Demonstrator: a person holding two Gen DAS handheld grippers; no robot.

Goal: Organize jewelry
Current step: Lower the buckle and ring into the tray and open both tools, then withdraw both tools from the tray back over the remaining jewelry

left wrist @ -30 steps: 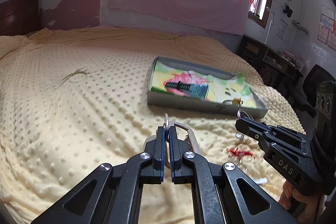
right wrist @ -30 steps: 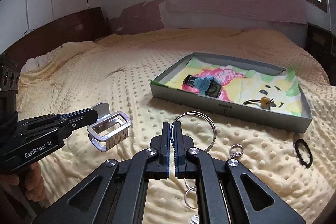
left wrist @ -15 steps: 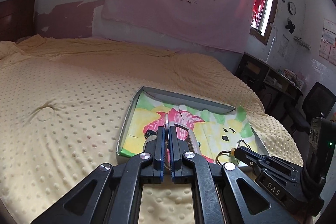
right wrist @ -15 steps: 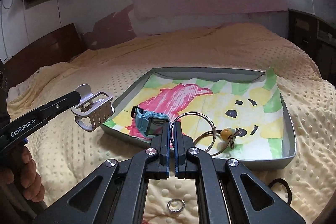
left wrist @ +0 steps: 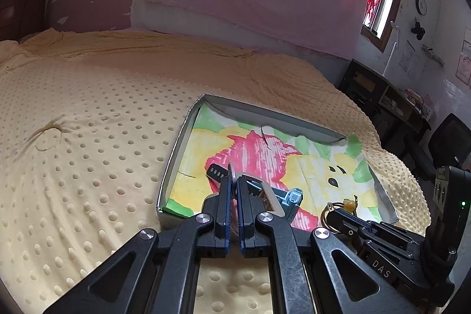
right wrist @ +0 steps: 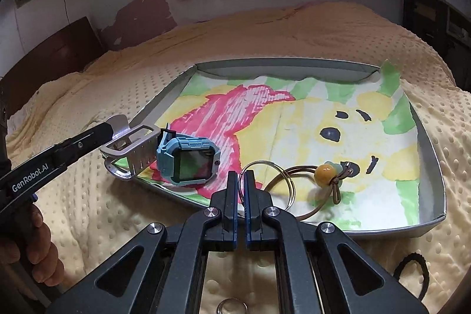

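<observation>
A grey tray lined with a colourful drawing lies on the bed; it also shows in the left wrist view. Inside it lie a blue smartwatch and a brown cord with a yellow bead. My left gripper is shut on a silver metal clasp, held over the tray's near left corner beside the watch. My right gripper is shut on a large silver key ring, held just above the tray's front edge next to the bead cord.
The tray rests on a yellow dotted blanket. A small silver ring and a black hair tie lie on the blanket in front of the tray. A dark desk and a chair stand to the right.
Both grippers have moved forward from the blanket to the tray, each carrying its item. The clasp and the key ring are now over the tray's front part.
</observation>
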